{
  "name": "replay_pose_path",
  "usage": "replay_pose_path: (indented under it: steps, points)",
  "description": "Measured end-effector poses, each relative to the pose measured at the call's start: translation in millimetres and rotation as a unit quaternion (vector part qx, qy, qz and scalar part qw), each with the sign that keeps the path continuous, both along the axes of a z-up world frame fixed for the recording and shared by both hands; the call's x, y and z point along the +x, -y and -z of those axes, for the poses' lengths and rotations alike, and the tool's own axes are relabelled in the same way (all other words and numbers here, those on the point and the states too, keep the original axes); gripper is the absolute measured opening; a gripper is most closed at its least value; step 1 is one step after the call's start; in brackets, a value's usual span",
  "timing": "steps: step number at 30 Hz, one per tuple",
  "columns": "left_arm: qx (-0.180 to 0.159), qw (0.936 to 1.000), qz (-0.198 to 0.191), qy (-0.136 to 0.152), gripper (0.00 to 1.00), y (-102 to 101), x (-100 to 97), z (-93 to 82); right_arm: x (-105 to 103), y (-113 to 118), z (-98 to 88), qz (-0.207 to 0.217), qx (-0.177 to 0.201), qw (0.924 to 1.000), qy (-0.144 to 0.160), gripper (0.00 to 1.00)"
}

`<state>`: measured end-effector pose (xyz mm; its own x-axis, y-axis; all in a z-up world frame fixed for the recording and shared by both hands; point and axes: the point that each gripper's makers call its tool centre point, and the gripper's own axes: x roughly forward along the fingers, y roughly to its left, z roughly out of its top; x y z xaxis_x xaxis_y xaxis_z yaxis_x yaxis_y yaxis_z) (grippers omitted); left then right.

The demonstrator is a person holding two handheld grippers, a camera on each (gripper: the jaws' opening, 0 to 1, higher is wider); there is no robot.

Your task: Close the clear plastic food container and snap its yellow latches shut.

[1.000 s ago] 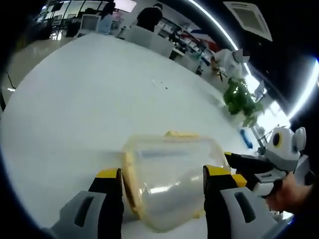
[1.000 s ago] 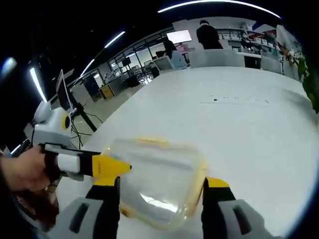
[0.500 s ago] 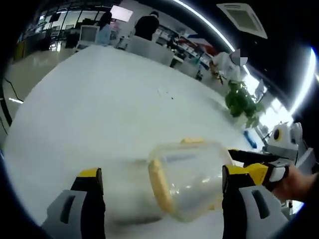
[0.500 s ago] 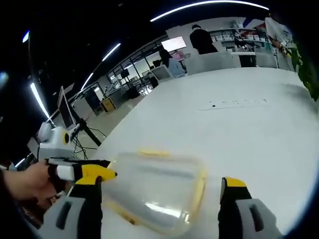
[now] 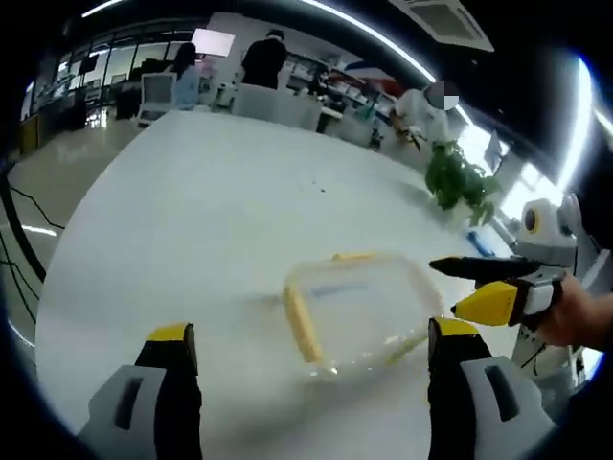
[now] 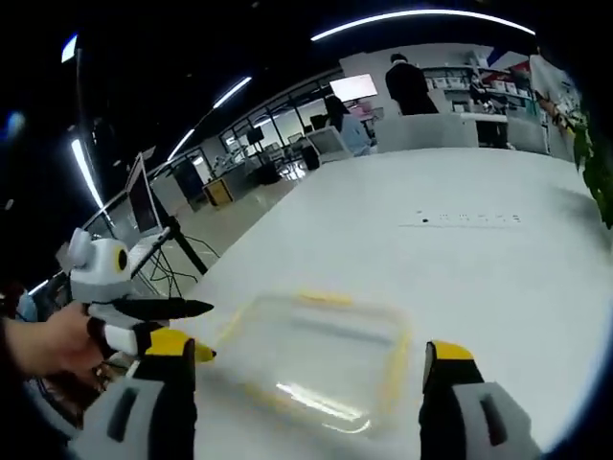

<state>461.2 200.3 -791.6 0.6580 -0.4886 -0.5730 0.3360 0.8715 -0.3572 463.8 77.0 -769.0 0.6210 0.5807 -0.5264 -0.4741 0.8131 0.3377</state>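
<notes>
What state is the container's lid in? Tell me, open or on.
On. The clear lid lies flat over the container on the white table, yellow latches along its edges. Whether the latches are snapped cannot be told.

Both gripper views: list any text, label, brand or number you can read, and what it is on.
No text can be read.
Clear plastic food container on the white table: a faint bluish patch on its lid, too blurred to read.
Wall screen in the background: lit, too small to read.
Row of small dark marks on the table: too small to read.
</notes>
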Motion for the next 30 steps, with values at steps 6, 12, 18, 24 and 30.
replay_pose_path:
  steps: [6, 12, 18, 24, 30]
  points:
    - [0.041, 0.9978, 0.031, 0.041, 0.99, -7, -41.9, -31.2, -30, 20, -19.4, -0.011, -0.021, 0.9995, 0.021, 1.00]
    - [0.085, 0.9908, 0.048, 0.094, 0.99, -14, -83.2, -54.4, -73, 47, -36.7, -0.018, -0.031, 0.9982, 0.047, 1.00]
    - [0.144, 0.9823, 0.069, 0.098, 0.94, -21, -131.5, -55.6, -126, 78, -34.9, -0.038, -0.049, 0.9966, 0.054, 1.00]
    - [0.127, 0.9865, 0.064, 0.082, 0.98, -23, -167.9, -56.6, -171, 111, -34.3, -0.037, -0.059, 0.9961, 0.054, 1.00]
    - [0.117, 0.9896, 0.052, 0.065, 0.98, -35, -198.9, -62.1, -209, 139, -26.1, -0.039, -0.077, 0.9954, 0.041, 1.00]
